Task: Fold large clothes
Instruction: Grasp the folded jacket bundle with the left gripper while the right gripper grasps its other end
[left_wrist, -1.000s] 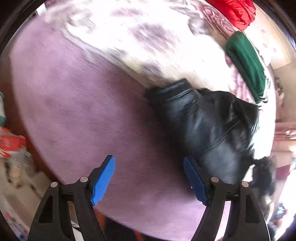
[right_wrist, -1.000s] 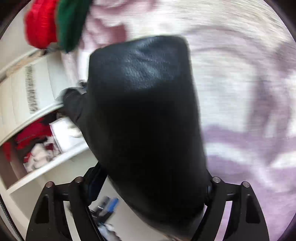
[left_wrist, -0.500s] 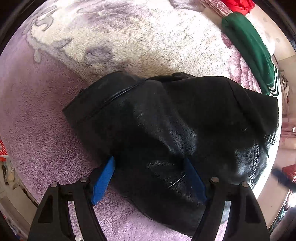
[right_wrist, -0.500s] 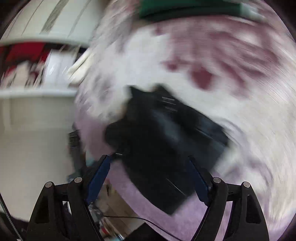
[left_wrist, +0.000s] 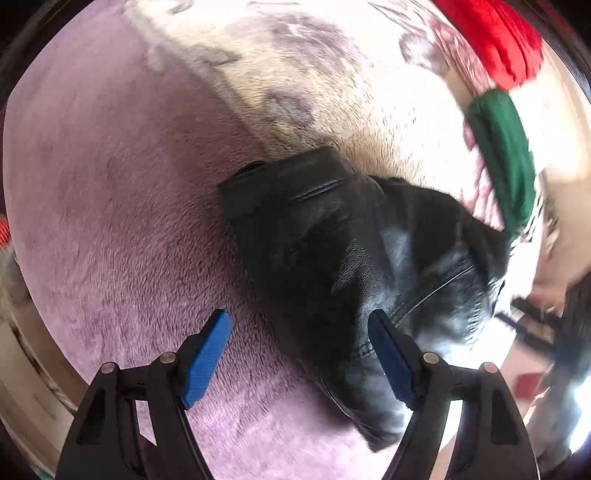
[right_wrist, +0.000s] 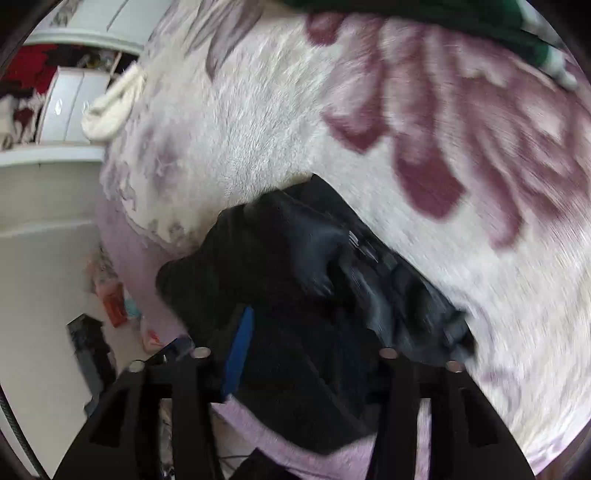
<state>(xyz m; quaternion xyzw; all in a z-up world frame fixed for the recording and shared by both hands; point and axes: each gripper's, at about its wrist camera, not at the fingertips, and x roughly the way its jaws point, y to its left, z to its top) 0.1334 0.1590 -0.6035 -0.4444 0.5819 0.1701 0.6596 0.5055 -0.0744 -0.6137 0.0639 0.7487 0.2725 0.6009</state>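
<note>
A black leather jacket (left_wrist: 332, 251) lies bunched and partly folded on a fleece blanket (left_wrist: 122, 206), where its purple border meets the white flowered part. My left gripper (left_wrist: 299, 350) hovers open over the jacket's near edge. Its left pad is above bare purple fleece and its right pad above the leather, gripping nothing. In the right wrist view the same jacket (right_wrist: 295, 266) fills the middle. My right gripper (right_wrist: 295, 350) is low over it with the jaws closing. Leather lies between the fingers, the left blue pad (right_wrist: 240, 347) shows free, and the right pad is lost in the dark folds.
A red garment (left_wrist: 495, 40) and a folded green garment (left_wrist: 506, 155) lie at the far side of the blanket. A cream cloth bundle (right_wrist: 110, 107) sits at the bed's edge, with white shelves (right_wrist: 66, 107) behind it. Bags and clutter (right_wrist: 114, 302) lie on the floor beside the bed.
A second ago the jacket hung in the right gripper's wide jaws; now it lies on the blanket with those jaws narrower above it. In the left view the jacket filled the frame, then receded to the right.
</note>
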